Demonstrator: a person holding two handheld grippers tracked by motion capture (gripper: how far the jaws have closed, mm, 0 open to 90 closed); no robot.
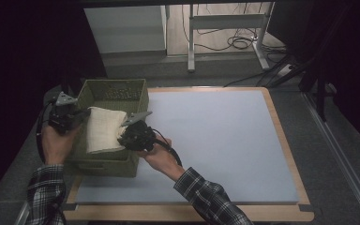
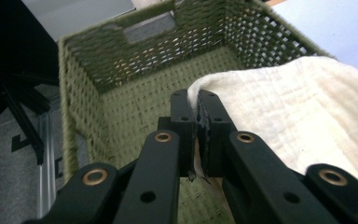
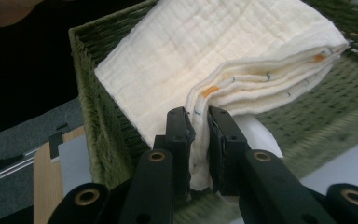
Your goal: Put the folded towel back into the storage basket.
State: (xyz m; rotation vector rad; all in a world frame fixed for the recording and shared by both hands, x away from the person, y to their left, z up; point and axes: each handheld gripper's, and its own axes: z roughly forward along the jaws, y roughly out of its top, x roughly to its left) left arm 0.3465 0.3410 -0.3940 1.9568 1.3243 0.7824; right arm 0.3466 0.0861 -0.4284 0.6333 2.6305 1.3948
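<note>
A folded cream cloth (image 1: 104,129) hangs over the open top of a green woven basket (image 1: 117,92) at the table's left edge. My left gripper (image 1: 78,115) is shut on the cloth's left corner (image 2: 209,91), above the basket's woven floor (image 2: 135,112). My right gripper (image 1: 127,132) is shut on the folded layers at the cloth's right edge (image 3: 198,140), over the basket's near rim (image 3: 86,116). The cloth (image 3: 205,51) is stretched between the two grippers. Its layered edges show small orange and blue marks.
The basket stands on a wooden-edged table with a pale blue mat (image 1: 225,140) spreading to its right. Beyond the table stand a grey cabinet (image 1: 126,33) and a metal frame (image 1: 227,21) with cables on the floor.
</note>
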